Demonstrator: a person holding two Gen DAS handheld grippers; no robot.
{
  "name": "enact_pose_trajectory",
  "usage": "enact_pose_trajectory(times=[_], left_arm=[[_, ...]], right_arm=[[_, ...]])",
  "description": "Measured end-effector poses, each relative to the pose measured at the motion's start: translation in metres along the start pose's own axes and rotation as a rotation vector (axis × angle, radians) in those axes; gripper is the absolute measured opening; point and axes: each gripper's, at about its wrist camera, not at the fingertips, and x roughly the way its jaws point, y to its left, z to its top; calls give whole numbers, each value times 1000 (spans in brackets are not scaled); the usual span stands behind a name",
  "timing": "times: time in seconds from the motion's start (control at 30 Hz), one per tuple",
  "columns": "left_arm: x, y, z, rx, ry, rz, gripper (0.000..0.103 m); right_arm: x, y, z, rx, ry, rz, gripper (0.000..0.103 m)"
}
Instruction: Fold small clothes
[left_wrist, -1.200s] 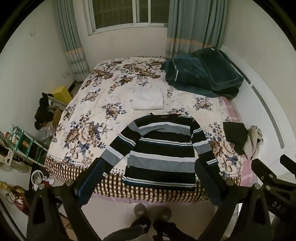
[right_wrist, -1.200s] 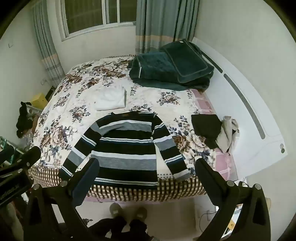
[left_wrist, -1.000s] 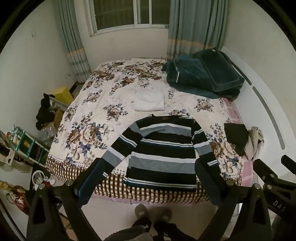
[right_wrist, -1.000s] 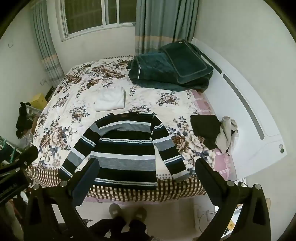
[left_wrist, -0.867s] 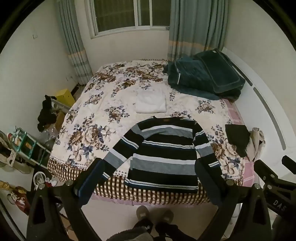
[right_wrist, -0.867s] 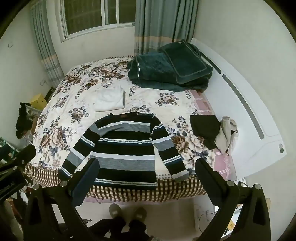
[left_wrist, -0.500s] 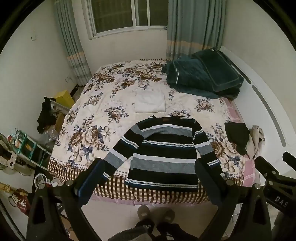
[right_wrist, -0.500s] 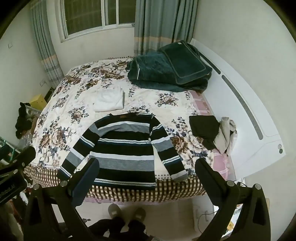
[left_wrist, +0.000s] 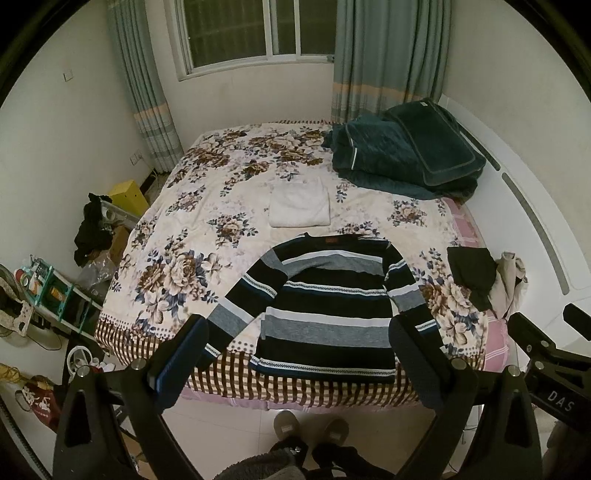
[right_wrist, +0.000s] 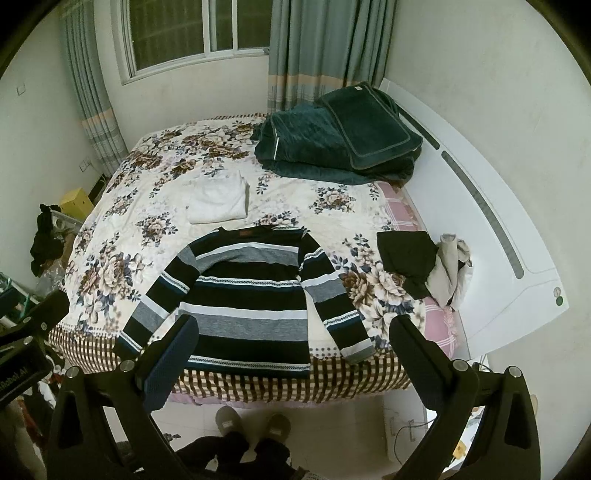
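Sweater (left_wrist: 325, 306): lies flat, sleeves spread, at the near edge of the bed (left_wrist: 192, 229) | white folded cloth (left_wrist: 299, 206): just beyond its collar | your left gripper (left_wrist: 299, 358): wide open, empty | your right gripper (right_wrist: 291, 354): wide open, empty, above the floor before the bed.

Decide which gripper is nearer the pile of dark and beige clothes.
Right. The right gripper sits on the side of the clothes pile; the left gripper is farther, toward the sweater's other sleeve.
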Motion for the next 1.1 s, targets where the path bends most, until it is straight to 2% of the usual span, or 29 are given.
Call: enact_pose_trajectory(times=[1.1], left_arm=[[-5, -1, 6, -1, -11, 0, 100]], right_arm=[[-13, 7, -1, -3, -16, -3, 103]])
